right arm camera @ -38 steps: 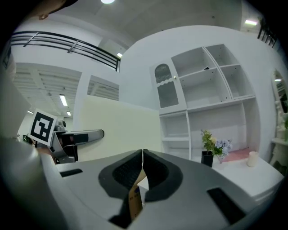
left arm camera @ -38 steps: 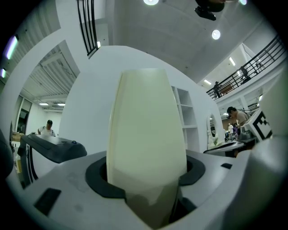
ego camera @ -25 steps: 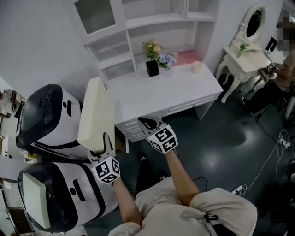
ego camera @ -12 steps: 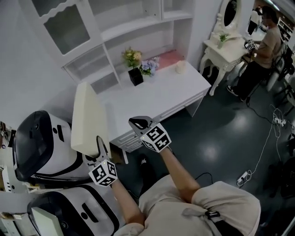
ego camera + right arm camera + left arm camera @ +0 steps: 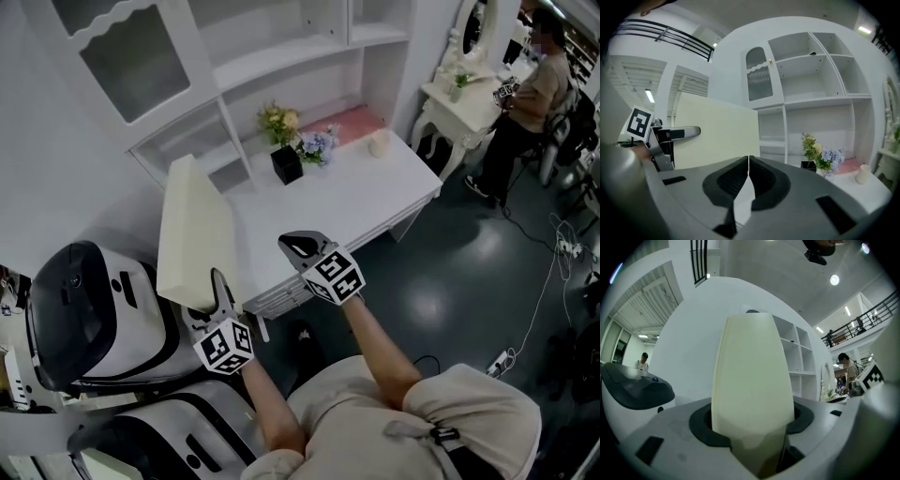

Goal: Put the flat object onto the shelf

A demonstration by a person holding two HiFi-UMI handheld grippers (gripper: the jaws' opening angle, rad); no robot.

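A thick cream flat slab (image 5: 194, 232) stands on edge in my left gripper (image 5: 212, 298), whose jaws are shut on its lower end. In the left gripper view the slab (image 5: 752, 380) rises upright between the dark pads and fills the middle. The right gripper view shows its broad face (image 5: 717, 133) at the left. My right gripper (image 5: 302, 250) is shut with nothing in it, held over the front edge of the white desk (image 5: 356, 202). The white shelf unit (image 5: 281, 66) stands behind the desk, with open compartments (image 5: 811, 79).
On the desk are a black pot of flowers (image 5: 285, 155), a pink cloth (image 5: 352, 122) and a small candle (image 5: 379, 143). Large white and black machines (image 5: 89, 314) stand at the left. A person (image 5: 530, 89) stands by a white dressing table (image 5: 464, 89) at the far right.
The head view has shifted: the desk and shelf sit a little lower and to the right than half a second ago. Both grippers moved slightly right, and the slab stays in the left grip.
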